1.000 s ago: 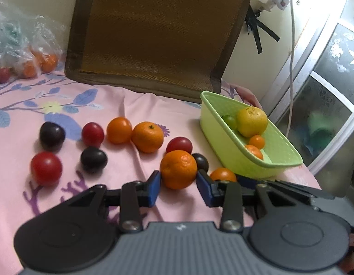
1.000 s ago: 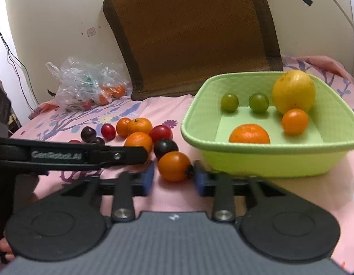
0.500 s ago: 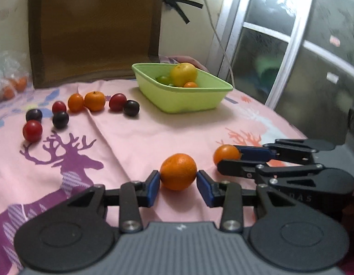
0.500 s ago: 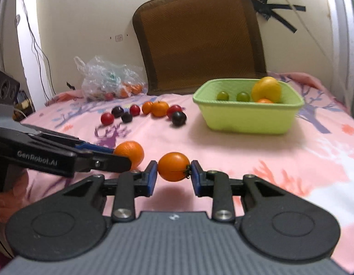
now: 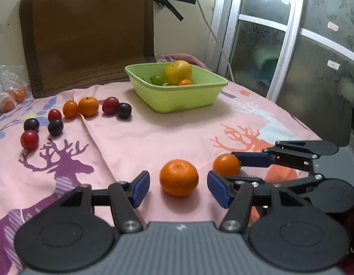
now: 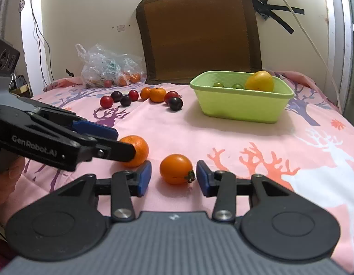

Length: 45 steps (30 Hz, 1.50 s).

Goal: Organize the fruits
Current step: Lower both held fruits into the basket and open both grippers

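An orange mandarin (image 5: 178, 177) lies on the pink cloth between the jaws of my left gripper (image 5: 178, 186), which is open with gaps on both sides. An orange tomato (image 6: 176, 169) lies on the cloth between the jaws of my right gripper (image 6: 173, 178), also open. The tomato also shows in the left wrist view (image 5: 226, 164), and the mandarin in the right wrist view (image 6: 135, 150). A green basket (image 5: 177, 96) at the far side holds a yellow fruit (image 5: 178, 72), green fruits and a small orange one.
A row of red, dark and orange fruits (image 5: 88, 106) lies left of the basket. A plastic bag of fruit (image 6: 108, 70) sits at the back left. A brown cushion (image 6: 200, 32) leans on the wall. A window frame (image 5: 225, 34) and cable stand on the right.
Both grippers carried their fruits back from beside the basket to the near part of the cloth. Both have opened and the mandarin and tomato now rest on the cloth.
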Each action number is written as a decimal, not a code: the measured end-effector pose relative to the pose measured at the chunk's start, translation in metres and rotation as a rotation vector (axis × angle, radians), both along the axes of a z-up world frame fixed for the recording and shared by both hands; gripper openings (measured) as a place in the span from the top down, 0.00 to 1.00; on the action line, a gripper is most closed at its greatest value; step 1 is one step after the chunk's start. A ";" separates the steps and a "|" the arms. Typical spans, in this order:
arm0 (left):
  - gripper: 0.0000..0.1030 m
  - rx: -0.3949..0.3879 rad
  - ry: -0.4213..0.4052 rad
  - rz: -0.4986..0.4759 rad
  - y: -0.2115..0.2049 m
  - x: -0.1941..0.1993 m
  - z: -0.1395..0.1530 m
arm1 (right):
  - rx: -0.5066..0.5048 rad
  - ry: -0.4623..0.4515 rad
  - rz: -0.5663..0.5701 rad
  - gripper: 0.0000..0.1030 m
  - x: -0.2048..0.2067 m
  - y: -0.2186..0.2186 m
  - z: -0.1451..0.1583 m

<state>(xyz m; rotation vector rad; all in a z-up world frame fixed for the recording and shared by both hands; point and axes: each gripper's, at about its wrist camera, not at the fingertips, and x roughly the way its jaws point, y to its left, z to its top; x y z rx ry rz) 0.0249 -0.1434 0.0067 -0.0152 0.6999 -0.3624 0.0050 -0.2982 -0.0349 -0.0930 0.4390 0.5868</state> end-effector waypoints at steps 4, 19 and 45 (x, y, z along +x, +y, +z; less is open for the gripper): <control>0.62 -0.025 0.020 -0.003 0.001 0.006 -0.006 | -0.019 0.003 0.009 0.57 -0.001 0.003 -0.002; 0.62 -0.111 -0.050 0.088 -0.017 0.131 0.049 | 0.171 -0.200 -0.195 0.67 0.055 -0.028 0.041; 0.38 0.024 -0.247 0.243 0.024 0.080 0.032 | 0.245 -0.228 -0.402 0.47 0.104 -0.055 0.033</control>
